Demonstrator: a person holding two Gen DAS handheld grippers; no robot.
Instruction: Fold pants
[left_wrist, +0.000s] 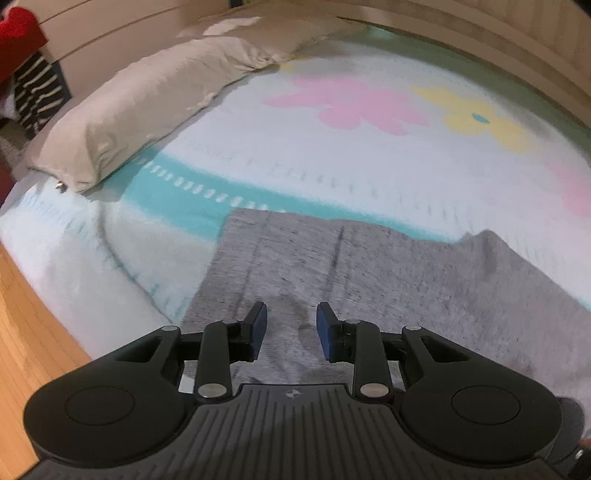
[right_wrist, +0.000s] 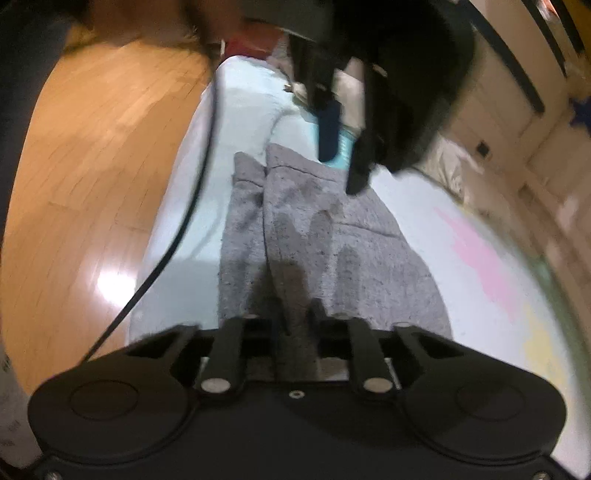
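Note:
The grey pants (left_wrist: 354, 280) lie on the bed's white flowered blanket (left_wrist: 332, 155). My left gripper (left_wrist: 291, 325) hovers over the pants, jaws open and empty, blue pads showing. In the right wrist view the pants (right_wrist: 332, 251) lie folded lengthwise near the bed's edge. My right gripper (right_wrist: 295, 317) is at the near end of the pants with fabric between its fingers, gripped on them. The left gripper (right_wrist: 343, 147) shows at the far end, above the pants.
A beige pillow (left_wrist: 147, 110) lies at the back left of the bed. A wooden floor (right_wrist: 92, 166) runs along the bed's edge, with a black cable (right_wrist: 184, 221) hanging over it. Striped and red clothes (left_wrist: 33, 85) sit at far left.

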